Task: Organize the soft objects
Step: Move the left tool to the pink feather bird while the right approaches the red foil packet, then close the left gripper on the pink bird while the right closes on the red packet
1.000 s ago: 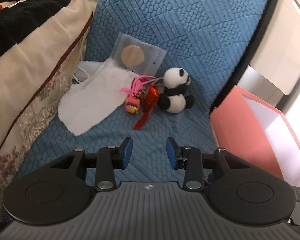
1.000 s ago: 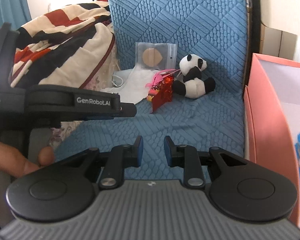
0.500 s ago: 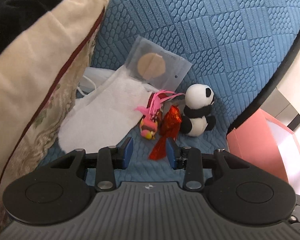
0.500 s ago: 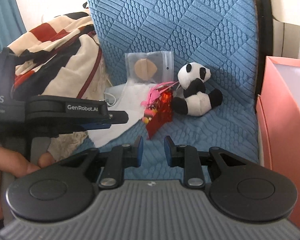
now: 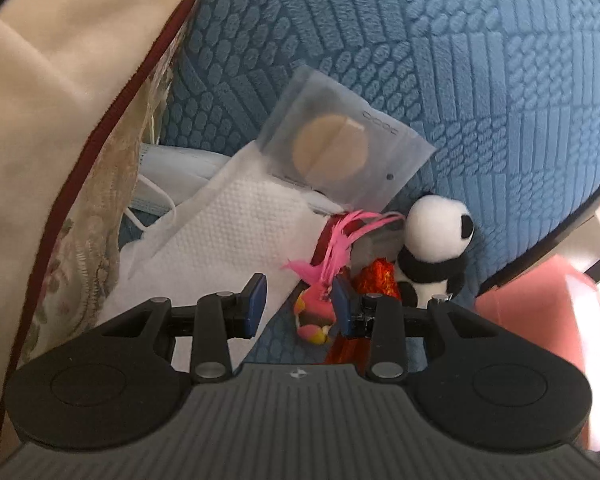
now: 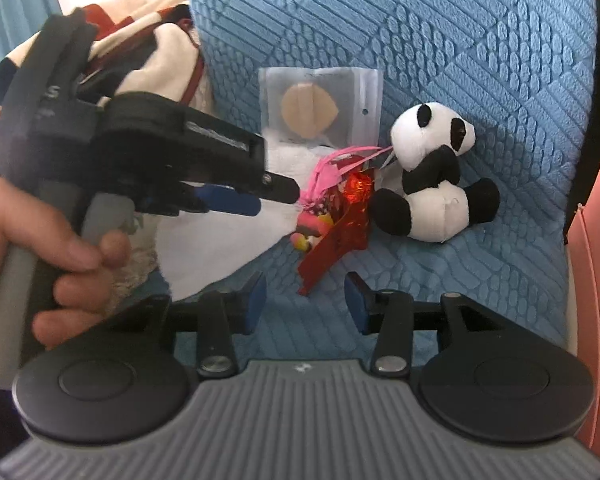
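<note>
A panda plush sits on the blue quilted seat against the backrest. Left of it lie a small pink toy with pink ribbons and a crumpled red foil piece. My left gripper is open and low over the pink toy, which shows between its blue pads; I see no pad pressing on it. My right gripper hangs just short of the foil's tip, its jaws opening with nothing between them.
A white cloth, a face mask and a clear pouch holding a tan round pad lie behind the toys. A folded blanket fills the left. A pink box stands on the right.
Both grippers have moved forward and down toward the toy pile. The left one now hovers over the pink toy. The right gripper's jaws stand wider than before.
</note>
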Tool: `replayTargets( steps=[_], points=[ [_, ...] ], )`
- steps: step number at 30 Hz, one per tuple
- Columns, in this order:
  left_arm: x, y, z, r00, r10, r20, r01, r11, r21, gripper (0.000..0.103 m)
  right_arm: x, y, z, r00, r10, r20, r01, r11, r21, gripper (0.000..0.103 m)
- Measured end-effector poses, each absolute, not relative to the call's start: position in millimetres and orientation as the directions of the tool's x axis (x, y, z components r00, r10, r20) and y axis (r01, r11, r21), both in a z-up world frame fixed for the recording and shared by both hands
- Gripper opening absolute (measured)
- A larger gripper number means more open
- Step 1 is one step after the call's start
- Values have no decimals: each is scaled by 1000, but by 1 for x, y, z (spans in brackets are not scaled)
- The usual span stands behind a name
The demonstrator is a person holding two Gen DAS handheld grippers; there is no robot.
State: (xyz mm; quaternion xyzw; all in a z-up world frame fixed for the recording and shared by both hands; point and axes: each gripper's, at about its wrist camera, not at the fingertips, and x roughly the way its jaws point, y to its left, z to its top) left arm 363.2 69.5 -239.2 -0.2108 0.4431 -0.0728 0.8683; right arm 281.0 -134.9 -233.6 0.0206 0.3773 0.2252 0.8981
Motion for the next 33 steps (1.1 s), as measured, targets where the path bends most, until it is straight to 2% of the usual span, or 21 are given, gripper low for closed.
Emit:
replayTargets(
  steps=[4,11,13,15,18,25,33],
  points=[
    [370,67,-243,577,-325,-750,-52,901,-430,42,295,-139,-238,589,449,-672,-349,891,289,46],
    [375,57,-250,551,-335,-764,-37,905,-423,42,306,-130,-248,575,427,-698,-354,899,258,44],
    [375,55,-252,545,-335,-769,-32,908,-419,42,307,-131,-250,568,430,-702,-352,898,265,36],
    [376,51,-254,537,-334,-775,-25,912,-410,42,307,-131,-250,564,429,-706,-351,898,266,21],
    [376,46,-256,531,-337,-778,-6,916,-400,42,303,-130,-248,569,399,-719,-355,908,224,7],
    [379,38,-261,522,-320,-791,0,927,-375,42,298,-132,-246,603,324,-729,-355,927,118,4],
    [377,23,-264,521,-285,-804,51,951,-304,42,293,-141,-238,632,301,-714,-338,936,95,4]
  ],
)
